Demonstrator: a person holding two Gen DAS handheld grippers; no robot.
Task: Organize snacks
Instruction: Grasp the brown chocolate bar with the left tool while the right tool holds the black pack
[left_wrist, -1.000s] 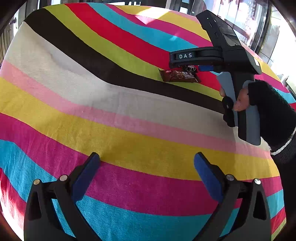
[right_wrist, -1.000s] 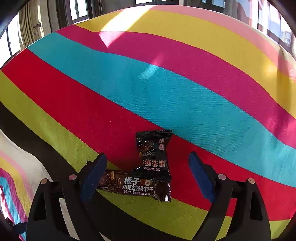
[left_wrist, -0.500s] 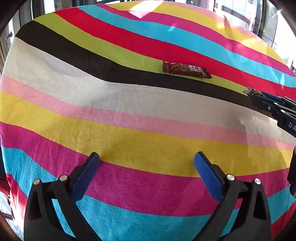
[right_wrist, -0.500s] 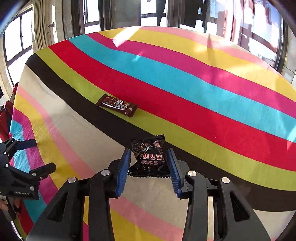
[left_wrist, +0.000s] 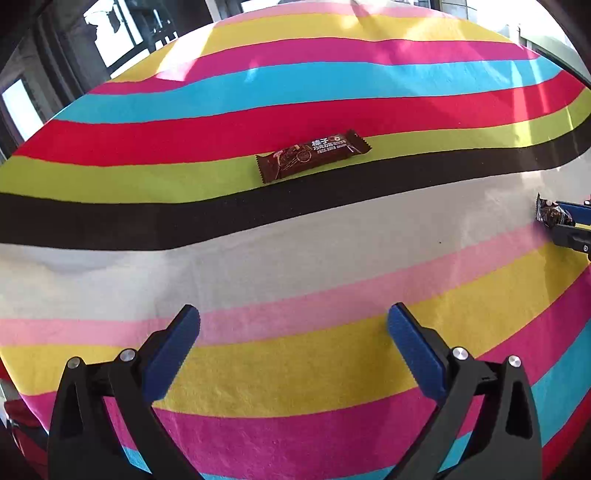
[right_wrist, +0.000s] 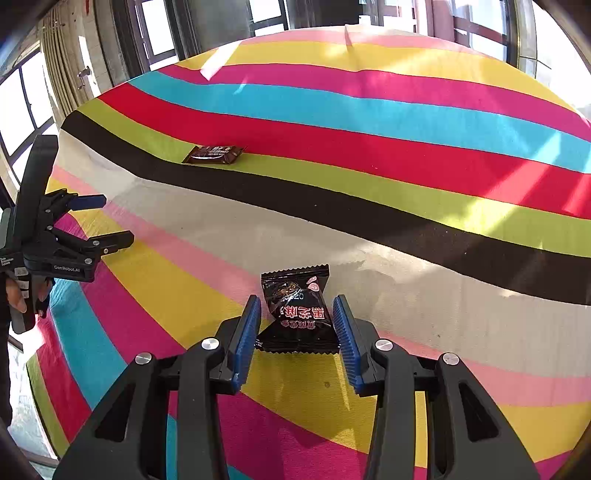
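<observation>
Striped tablecloth under right gripper pinching black snack packet, left gripper spread wide, brown bar beyond

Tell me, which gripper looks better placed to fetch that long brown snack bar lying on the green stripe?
Left. The left gripper is open and empty, facing the brown snack bar. The right gripper is shut on a black snack packet.
</observation>
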